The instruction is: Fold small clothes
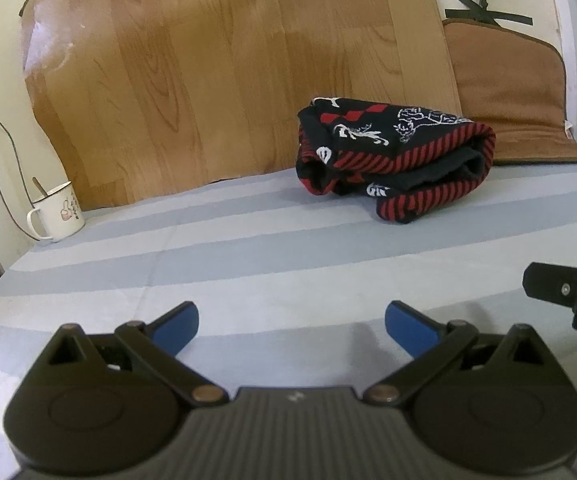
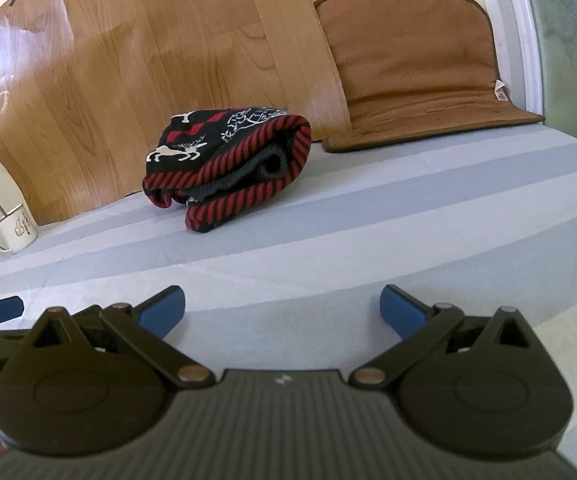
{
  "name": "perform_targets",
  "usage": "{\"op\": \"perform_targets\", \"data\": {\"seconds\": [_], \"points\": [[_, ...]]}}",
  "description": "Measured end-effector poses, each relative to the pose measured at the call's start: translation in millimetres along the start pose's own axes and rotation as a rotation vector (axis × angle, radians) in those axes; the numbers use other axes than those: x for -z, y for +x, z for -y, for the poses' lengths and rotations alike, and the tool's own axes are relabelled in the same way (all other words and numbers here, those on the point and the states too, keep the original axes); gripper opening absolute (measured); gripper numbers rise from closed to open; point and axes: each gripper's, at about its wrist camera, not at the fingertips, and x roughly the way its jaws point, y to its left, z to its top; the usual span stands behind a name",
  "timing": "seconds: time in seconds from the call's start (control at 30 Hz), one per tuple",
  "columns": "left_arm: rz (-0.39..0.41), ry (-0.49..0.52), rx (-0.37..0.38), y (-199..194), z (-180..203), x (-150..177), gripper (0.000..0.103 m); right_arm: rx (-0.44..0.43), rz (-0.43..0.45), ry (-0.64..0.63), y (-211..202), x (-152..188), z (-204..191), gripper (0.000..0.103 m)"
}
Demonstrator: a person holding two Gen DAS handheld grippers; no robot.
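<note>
Sweater lies folded at one o'clock — both grippers, left gripper and right gripper, spread apart, empty; folding looks done, next likely withdrawing.

I see a grey-striped bedsheet carrying the folded black-and-red sweater, an enamel mug and a brown cushion mat.

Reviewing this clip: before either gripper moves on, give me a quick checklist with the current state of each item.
1. Left gripper empty, jaws apart: ok.
2. Right gripper empty, jaws apart: ok.
3. Black and red garment in a folded bundle on the striped sheet: ok.
4. Bundle neat: not ok, one striped edge sticks out at the front.
5. Both grippers clear of the garment: ok.
6. Mug away from the garment, at the far left: ok.
7. More clothes left to fold: cannot tell.
</note>
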Motion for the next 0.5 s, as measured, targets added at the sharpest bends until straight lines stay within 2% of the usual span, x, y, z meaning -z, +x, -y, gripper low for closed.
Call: {"op": "perform_targets", "data": {"seconds": [0.27,0.5], "points": [[-0.041,-0.023,0.032,-9.1,-4.8,-5.5,0.103,-0.008,0.004,0.013,-0.1,0.7,2.0,0.103],[-0.023,-0.018,0.042,-22.1,-3.3,-8.3,0.103,-0.014,0.004,0.019,0.0,0.7,2.8,0.103]]}}
